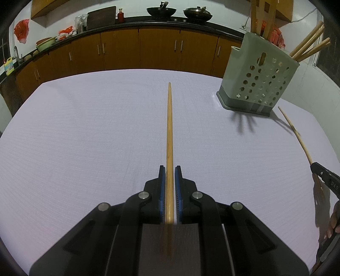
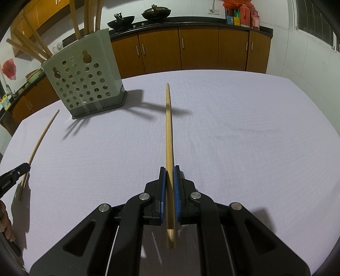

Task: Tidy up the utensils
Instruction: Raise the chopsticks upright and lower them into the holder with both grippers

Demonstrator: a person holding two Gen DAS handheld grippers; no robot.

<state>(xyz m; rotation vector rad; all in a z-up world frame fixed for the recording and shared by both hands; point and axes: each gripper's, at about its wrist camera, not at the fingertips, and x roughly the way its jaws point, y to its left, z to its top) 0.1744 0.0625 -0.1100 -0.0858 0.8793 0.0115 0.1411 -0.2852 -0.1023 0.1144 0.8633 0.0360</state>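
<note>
Two wooden chopsticks, one per gripper. The left chopstick [image 1: 169, 135] is clamped near its thick end between the blue pads of the left gripper [image 1: 169, 169], which is closed on it; the shaft runs straight forward along the fingers, its thin tip raised above the white tablecloth [image 1: 85, 138]. The right chopstick [image 2: 169, 131] is held the same way by the right gripper [image 2: 169, 169], likewise closed on it — though here the stick sits slightly skewed between the pads. Gripping at the butt end leaves most of the length free, which presumably suits lowering the tip into a slot.

The target, a pale green perforated utensil holder [image 2: 85, 78] on a grey base, stands upright on the cloth between the two grippers and further away. Several chopsticks and wooden handles already lean out of its top, so the sorting is judged partly done. Neither held stick is yet over the holder's opening.

Beyond the table — brown kitchen cabinets [image 1: 119, 48] under a dark counter bearing two woks [image 1: 161, 10].
</note>
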